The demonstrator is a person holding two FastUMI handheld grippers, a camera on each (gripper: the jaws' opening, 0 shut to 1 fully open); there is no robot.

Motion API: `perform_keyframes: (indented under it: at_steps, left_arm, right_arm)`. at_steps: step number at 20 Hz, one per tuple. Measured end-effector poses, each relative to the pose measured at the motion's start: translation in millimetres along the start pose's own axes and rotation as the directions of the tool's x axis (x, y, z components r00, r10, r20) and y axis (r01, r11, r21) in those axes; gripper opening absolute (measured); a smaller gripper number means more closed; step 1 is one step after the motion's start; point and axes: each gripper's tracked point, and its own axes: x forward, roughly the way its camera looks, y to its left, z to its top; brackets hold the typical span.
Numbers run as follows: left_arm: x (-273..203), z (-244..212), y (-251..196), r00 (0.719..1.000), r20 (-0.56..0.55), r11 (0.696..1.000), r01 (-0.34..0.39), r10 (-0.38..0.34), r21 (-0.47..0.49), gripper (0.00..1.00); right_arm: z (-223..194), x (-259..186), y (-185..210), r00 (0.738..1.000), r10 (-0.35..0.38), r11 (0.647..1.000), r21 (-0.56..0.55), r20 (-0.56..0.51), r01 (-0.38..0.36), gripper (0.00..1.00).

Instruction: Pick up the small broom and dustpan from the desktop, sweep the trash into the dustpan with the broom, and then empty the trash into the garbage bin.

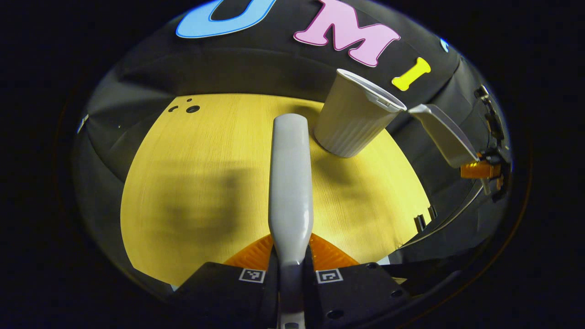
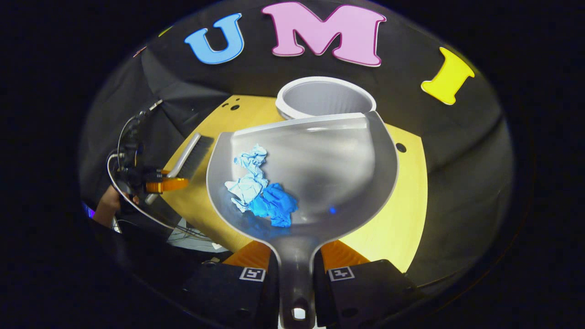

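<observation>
The yellow wood-grain desktop (image 1: pixel 192 183) is spread out beyond and below the jaws of both grippers. In the right gripper view, the white ribbed plastic garbage bin (image 2: pixel 324 97) is seen straight ahead of the jaws, its open mouth just past the far lip of the grey plastic dustpan (image 2: pixel 320 160). The dustpan's handle is clamped between the two fingers of the right gripper (image 2: pixel 295 265), which are closed tightly against both of its sides, and the pan is held out directly in front of the jaws above the desktop. Inside the pan, ahead of the jaws and slightly to their left, the trash is seen: a crumpled pale-blue paper wad (image 2: pixel 249 176) touching a crumpled bright-blue paper wad (image 2: pixel 274 205).

In the left gripper view, the grey plastic handle of the small broom (image 1: pixel 290 183) is gripped between the fingers of the left gripper (image 1: pixel 291 269), which are closed on it from both sides, and the handle runs straight ahead of the jaws. The bin (image 1: pixel 354 116) appears tilted ahead and to the right of these jaws, with the dustpan (image 1: pixel 443 132) farther right, beside the bin's rim. Seen from the right gripper view, the broom's dark bristles (image 2: pixel 196 153) are found well to the left of the jaws, beside the dustpan's left edge.
</observation>
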Motion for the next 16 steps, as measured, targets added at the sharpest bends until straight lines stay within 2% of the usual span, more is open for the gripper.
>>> perform_keyframes:
  at_steps: [2,3,4,8,9,11,14,16]
  left_arm:
    - [-5,-3,-1,1.000,0.002,1.000,-0.012,0.012,0.003,0.26]
    - [-2,-4,-3,1.000,-0.003,1.000,-0.014,0.014,-0.014,0.29]
    - [-2,-4,-6,1.000,-0.001,1.000,-0.008,0.008,-0.029,0.26]
    - [-7,-16,-4,1.000,-0.025,0.999,-0.013,0.013,-0.031,0.26]
    - [-8,-18,-2,1.000,-0.027,0.999,-0.012,0.011,-0.031,0.29]
    - [-8,-18,1,1.000,-0.018,0.999,-0.007,0.006,-0.050,0.26]
    - [-8,-17,4,1.000,-0.007,0.997,0.007,-0.008,-0.076,0.26]
    - [-8,-17,4,1.000,-0.005,0.997,0.008,-0.008,-0.077,0.26]
  right_arm:
    - [19,-4,-11,0.999,-0.013,1.000,0.022,0.030,0.013,0.35]
    - [31,0,-18,0.999,-0.018,0.999,0.041,0.037,0.016,0.35]
    - [43,5,-24,0.999,-0.024,0.998,0.062,0.046,0.021,0.35]
    - [82,20,-40,0.995,-0.057,0.998,0.038,0.085,0.054,0.35]
    - [91,24,-43,0.993,-0.064,0.997,0.043,0.095,0.060,0.35]
    - [109,34,-51,0.991,-0.073,0.995,0.083,0.113,0.064,0.35]
    - [131,59,-75,0.983,-0.132,0.986,0.121,0.129,0.117,0.35]
    - [141,76,-90,0.978,-0.168,0.972,0.184,0.123,0.144,0.35]
